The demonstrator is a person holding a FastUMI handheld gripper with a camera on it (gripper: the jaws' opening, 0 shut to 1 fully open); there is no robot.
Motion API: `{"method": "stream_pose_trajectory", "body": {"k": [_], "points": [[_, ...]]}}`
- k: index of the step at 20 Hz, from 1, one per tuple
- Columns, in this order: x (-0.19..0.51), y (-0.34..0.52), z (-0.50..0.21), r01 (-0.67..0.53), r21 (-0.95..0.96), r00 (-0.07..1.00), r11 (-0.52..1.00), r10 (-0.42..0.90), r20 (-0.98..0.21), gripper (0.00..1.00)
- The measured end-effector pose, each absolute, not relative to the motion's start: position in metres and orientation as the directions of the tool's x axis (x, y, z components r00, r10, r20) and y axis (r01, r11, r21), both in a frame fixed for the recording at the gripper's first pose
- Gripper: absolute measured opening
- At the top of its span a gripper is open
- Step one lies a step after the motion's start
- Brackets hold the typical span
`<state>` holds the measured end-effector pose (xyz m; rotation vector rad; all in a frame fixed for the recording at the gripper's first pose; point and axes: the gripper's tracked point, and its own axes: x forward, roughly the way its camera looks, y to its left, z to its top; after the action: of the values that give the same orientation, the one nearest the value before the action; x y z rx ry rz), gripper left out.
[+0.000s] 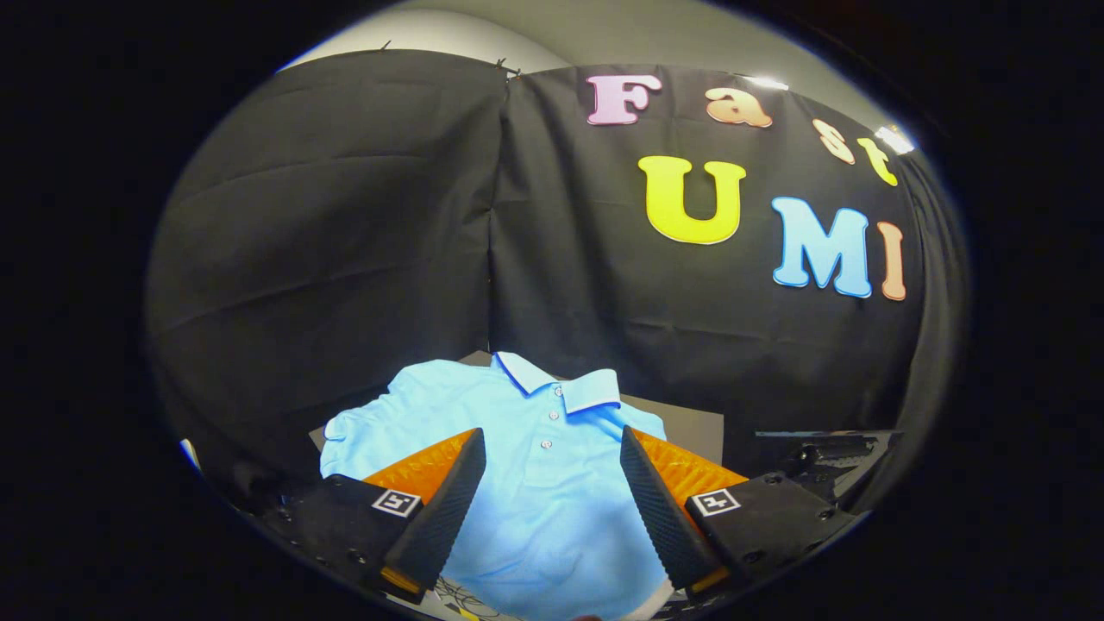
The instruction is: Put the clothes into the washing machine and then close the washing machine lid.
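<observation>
A light blue polo shirt point(535, 466) lies spread flat on a dark surface, its collar and buttoned placket pointing away from me. My gripper point(552, 444) hovers over the shirt's chest with its fingers wide open; the shirt shows between them and nothing is held. The left finger point(448, 500) and right finger point(655, 500) each cover part of the shirt's sides. The shirt's hem reaches below the fingers, close to me.
The shirt rests on a dark grey board point(690, 431) whose far corner shows beyond the collar. Black cloth walls point(345, 241) close the booth behind and to both sides. A dark metal frame part point(828, 453) stands to the right of the right finger.
</observation>
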<state>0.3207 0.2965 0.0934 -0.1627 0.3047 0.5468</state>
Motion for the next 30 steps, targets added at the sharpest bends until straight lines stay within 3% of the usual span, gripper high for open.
{"method": "stream_pose_trajectory", "body": {"k": [10,19,23,27,29,30], "points": [[0.372,0.329,0.050,-0.562,-0.055,0.726,0.825,0.460,-0.511,0.98],[0.375,0.335,0.016,-0.593,-0.023,0.611,0.805,0.432,-0.663,0.97],[0.375,0.337,0.016,-0.643,-0.013,0.538,0.766,0.440,-0.719,0.89],[0.373,0.342,0.016,-0.637,0.020,0.533,0.771,0.459,-0.711,0.17],[0.373,0.343,0.014,-0.619,0.064,0.523,0.783,0.471,-0.710,0.18],[0.380,0.345,0.008,-0.626,0.065,0.526,0.777,0.482,-0.700,0.02]]}}
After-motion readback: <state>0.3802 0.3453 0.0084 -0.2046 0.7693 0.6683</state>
